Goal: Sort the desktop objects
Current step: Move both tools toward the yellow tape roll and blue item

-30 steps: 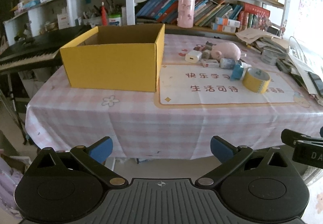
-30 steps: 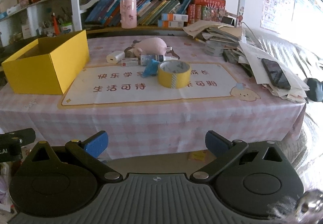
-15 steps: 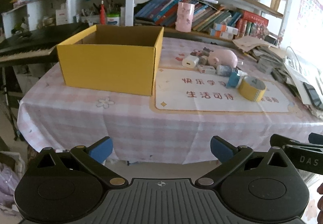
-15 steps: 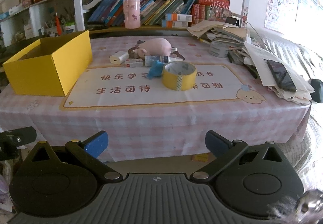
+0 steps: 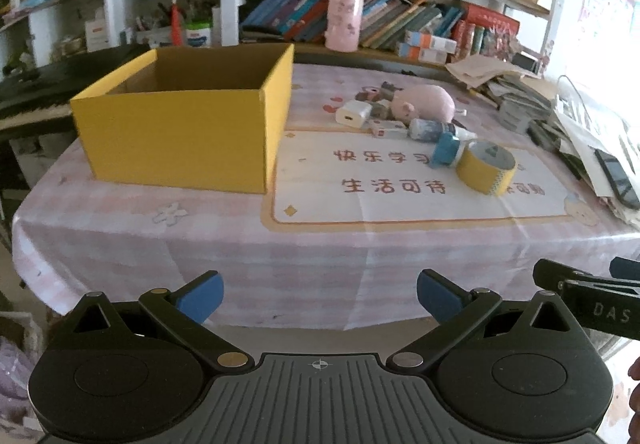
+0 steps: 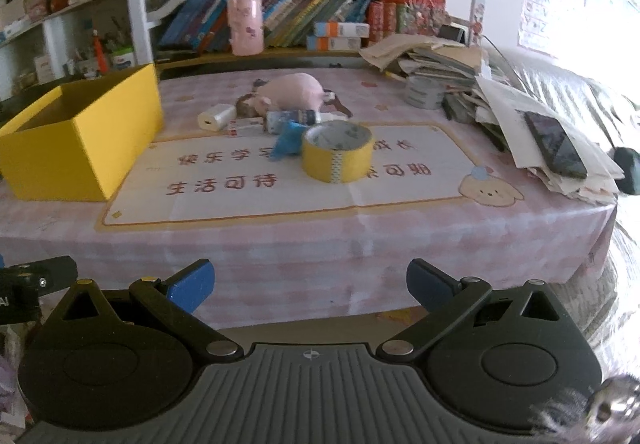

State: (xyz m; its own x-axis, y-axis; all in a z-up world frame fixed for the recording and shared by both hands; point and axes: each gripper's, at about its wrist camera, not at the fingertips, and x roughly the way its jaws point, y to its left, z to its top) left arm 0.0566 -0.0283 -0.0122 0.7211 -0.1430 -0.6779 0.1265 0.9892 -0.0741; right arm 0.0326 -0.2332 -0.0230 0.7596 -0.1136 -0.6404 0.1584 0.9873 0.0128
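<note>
An open yellow cardboard box stands on the left of the table. To its right lie a yellow tape roll, a blue object, a small bottle, a white charger and a pink plush pig. My left gripper is open and empty, in front of the table's near edge. My right gripper is open and empty too, short of the table, facing the tape roll.
A cream mat with red characters covers the pink checked tablecloth. Stacked papers and a black phone crowd the right side. Bookshelves and a pink cup stand behind. A dark keyboard sits left.
Both grippers have risen and moved closer to the table, so the box and objects look larger. Both stay open and empty.
</note>
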